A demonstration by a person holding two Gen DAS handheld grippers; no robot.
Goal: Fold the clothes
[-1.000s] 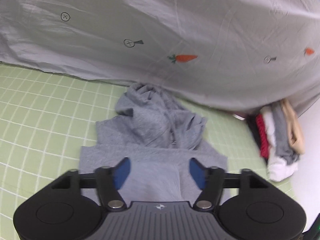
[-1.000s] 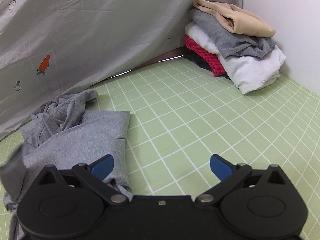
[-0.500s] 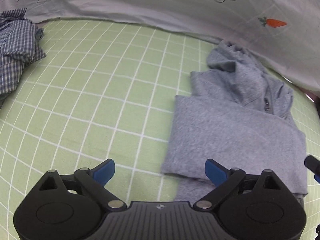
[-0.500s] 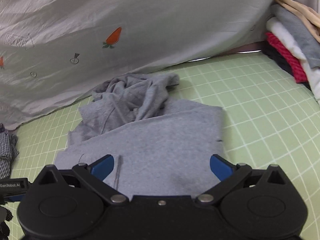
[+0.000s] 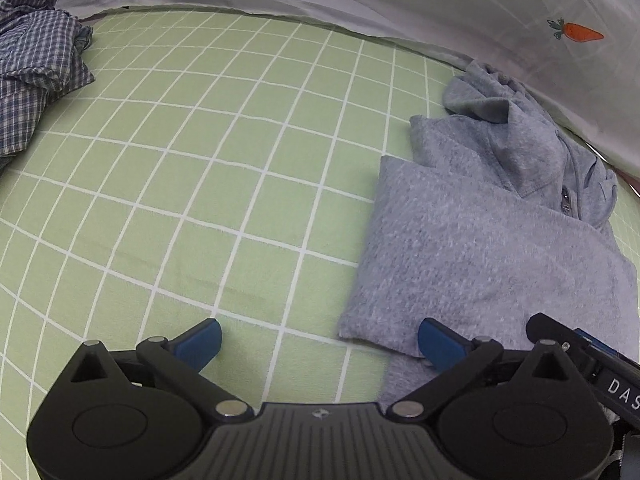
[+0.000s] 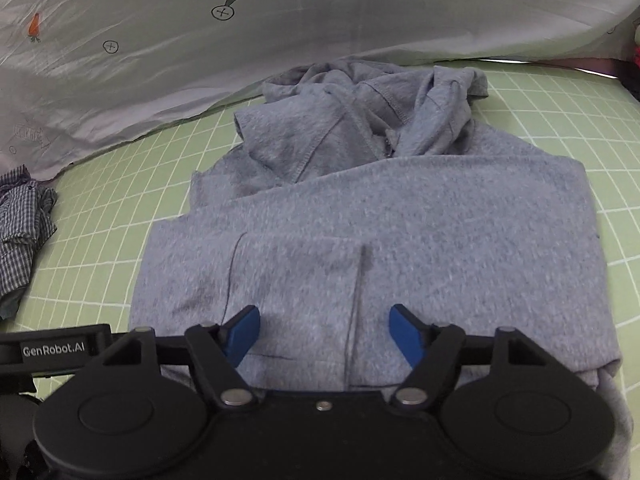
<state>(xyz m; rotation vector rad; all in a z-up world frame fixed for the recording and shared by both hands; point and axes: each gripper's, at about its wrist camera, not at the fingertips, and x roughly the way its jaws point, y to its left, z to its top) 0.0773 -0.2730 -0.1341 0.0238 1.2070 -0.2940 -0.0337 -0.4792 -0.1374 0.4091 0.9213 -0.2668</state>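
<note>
Hoodie [image 6: 400,240] fills frame centre; my right gripper [image 6: 324,332], jaws closing over its near hem; left gripper [image 5: 320,344] wide apart, straddling its lower-left corner.

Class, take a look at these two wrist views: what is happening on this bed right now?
A person with a handheld gripper in each hand is folding a grey zip hoodie on a green checked sheet. The right gripper is over its near part, jaws closing with grey fabric between them but not pinched. The left gripper is wide open at its near left corner, holding nothing. A crumpled checked shirt waits aside.
</note>
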